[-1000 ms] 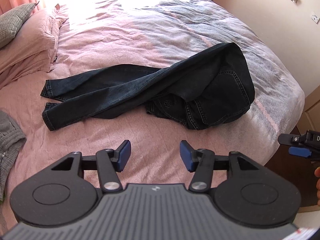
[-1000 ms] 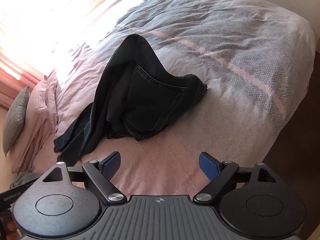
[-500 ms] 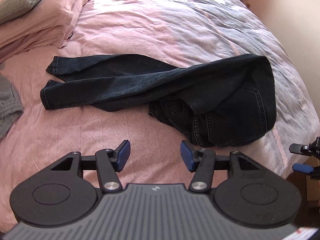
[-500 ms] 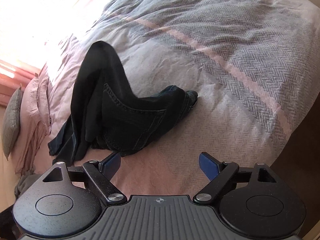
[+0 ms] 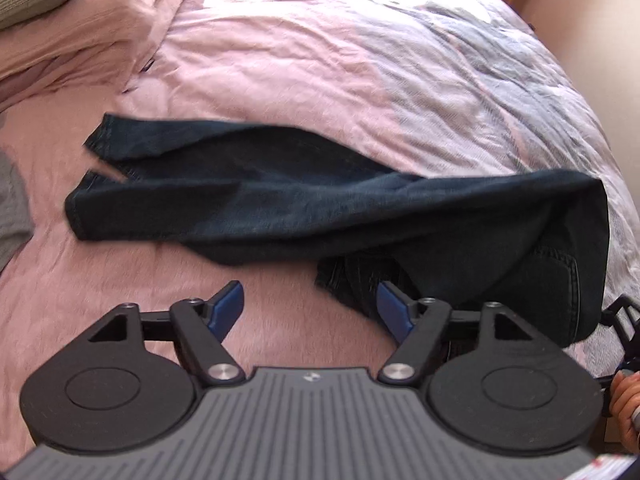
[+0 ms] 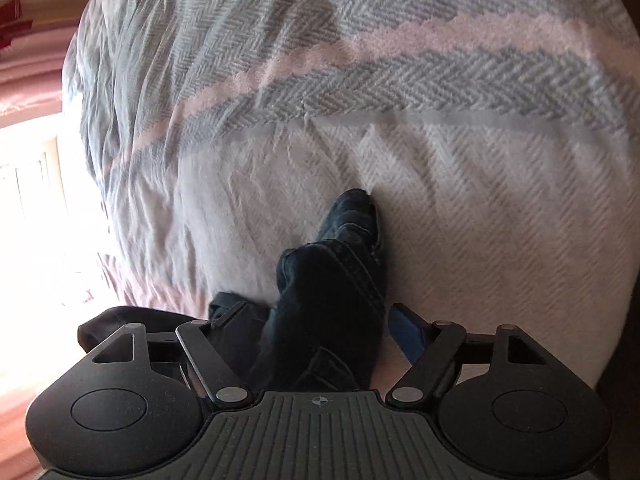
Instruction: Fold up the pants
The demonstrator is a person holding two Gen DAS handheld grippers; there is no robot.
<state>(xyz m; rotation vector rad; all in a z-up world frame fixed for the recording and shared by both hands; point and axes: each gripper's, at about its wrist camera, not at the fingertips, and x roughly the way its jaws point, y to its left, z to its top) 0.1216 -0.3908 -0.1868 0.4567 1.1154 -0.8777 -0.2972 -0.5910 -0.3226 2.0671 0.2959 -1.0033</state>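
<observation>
A pair of dark blue denim pants (image 5: 320,208) is spread crumpled across a pink wrinkled bedspread (image 5: 280,60), legs trailing toward nine o'clock and the bunched waist toward three o'clock in the left wrist view. The left gripper (image 5: 310,306) is held wide open with nothing between its blue-padded fingers (image 5: 228,304); the waist fabric lies just beyond its right finger, at about one o'clock. The right gripper (image 6: 320,332) is likewise spread wide, and a fold of the denim (image 6: 332,300) lies between its jaws, extending toward twelve o'clock over a grey herringbone blanket (image 6: 400,80); no clamping is seen.
</observation>
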